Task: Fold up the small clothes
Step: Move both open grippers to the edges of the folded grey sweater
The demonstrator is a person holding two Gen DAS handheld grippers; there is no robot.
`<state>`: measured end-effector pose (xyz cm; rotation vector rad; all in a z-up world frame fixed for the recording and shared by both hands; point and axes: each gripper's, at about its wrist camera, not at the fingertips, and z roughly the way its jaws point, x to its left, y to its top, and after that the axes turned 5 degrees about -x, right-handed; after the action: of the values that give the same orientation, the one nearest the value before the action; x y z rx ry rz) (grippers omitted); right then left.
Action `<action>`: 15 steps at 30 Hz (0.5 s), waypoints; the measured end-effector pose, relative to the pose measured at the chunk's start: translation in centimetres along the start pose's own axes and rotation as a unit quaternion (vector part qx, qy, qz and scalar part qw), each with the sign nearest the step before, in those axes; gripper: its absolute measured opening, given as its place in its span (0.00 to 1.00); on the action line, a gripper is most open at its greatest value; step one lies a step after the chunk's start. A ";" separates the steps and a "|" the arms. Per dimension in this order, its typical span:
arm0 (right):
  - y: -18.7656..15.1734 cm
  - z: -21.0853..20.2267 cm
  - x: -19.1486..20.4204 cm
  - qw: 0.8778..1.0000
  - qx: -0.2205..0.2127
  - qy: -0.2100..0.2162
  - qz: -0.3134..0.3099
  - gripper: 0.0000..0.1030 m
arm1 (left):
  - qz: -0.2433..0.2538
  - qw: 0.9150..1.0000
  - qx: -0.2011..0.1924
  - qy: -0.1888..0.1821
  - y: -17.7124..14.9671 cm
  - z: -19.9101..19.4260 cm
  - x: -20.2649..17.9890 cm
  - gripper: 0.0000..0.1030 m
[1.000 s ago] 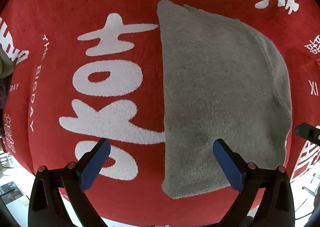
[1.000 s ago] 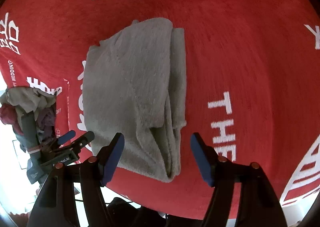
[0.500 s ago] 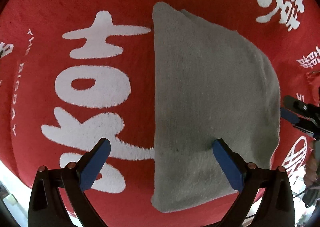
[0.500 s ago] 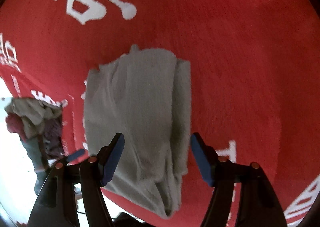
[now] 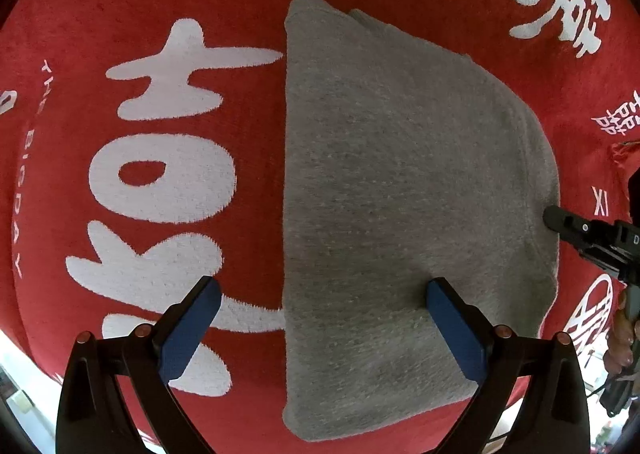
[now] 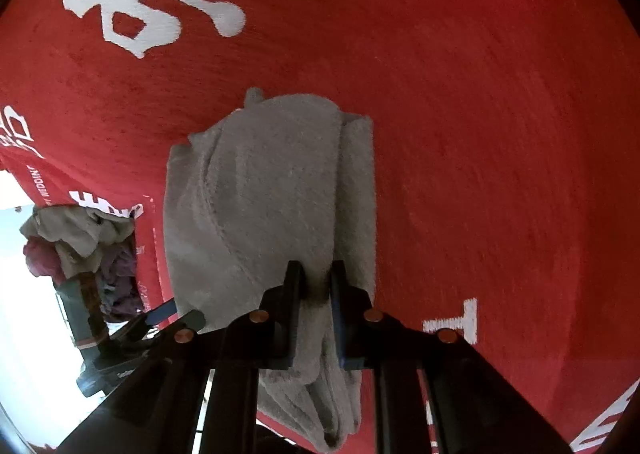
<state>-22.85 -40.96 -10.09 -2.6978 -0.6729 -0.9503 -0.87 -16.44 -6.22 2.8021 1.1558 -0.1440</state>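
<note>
A grey folded garment lies flat on a red cloth printed with white characters. My left gripper points straight down over the garment's near left part and is open. Its left fingertip is over the red cloth, and its right fingertip rests on the grey fabric. My right gripper is closing its jaws on a raised fold at the near edge of the garment, and the pads pinch the fabric. From the left wrist it shows as a black tip at the garment's right edge.
A heap of other small clothes sits past the left border of the red cloth. The left gripper appears low on the left of the right wrist view. A hand holds the right gripper's handle at the far right.
The right gripper's jaws went from wide open to pinched on the garment's near fold, after moving in closer. The left gripper stayed open and shifted slightly over the garment.
</note>
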 end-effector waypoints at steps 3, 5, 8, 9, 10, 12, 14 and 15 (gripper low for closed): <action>-0.2 -0.4 0.0 1.000 0.001 -0.002 -0.007 0.16 | 0.000 1.000 0.000 0.001 0.0 0.0 -0.4 1.00; -0.3 -0.5 -0.1 1.000 0.008 -0.006 -0.007 0.19 | 0.000 1.000 0.001 0.002 0.0 0.0 -0.6 1.00; -0.4 -0.8 0.0 1.000 0.008 -0.015 -0.015 0.28 | 0.002 1.000 0.001 0.002 0.0 0.0 -1.0 1.00; -0.3 -1.0 -0.1 1.000 0.007 -0.017 -0.018 0.31 | 0.003 1.000 0.001 0.002 -0.1 0.3 -1.3 1.00; -0.4 -1.1 -0.1 1.000 0.007 -0.018 -0.019 0.33 | 0.004 1.000 0.001 0.003 0.0 0.3 -1.3 1.00; -0.5 -1.2 -0.2 1.000 0.006 -0.020 -0.021 0.41 | 0.006 1.000 0.002 0.001 0.1 0.5 -1.3 1.00; -0.5 -1.4 -0.3 1.000 0.004 -0.020 -0.021 0.44 | 0.007 1.000 0.003 0.002 0.3 0.8 -1.9 1.00; -0.5 -1.4 -0.3 1.000 0.003 -0.019 -0.022 0.45 | 0.008 1.000 0.003 0.002 0.6 0.9 -2.2 1.00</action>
<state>-24.04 -41.11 -9.15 -2.7119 -0.7430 -0.9084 -2.07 -18.50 -6.84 2.8173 1.1359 -0.1408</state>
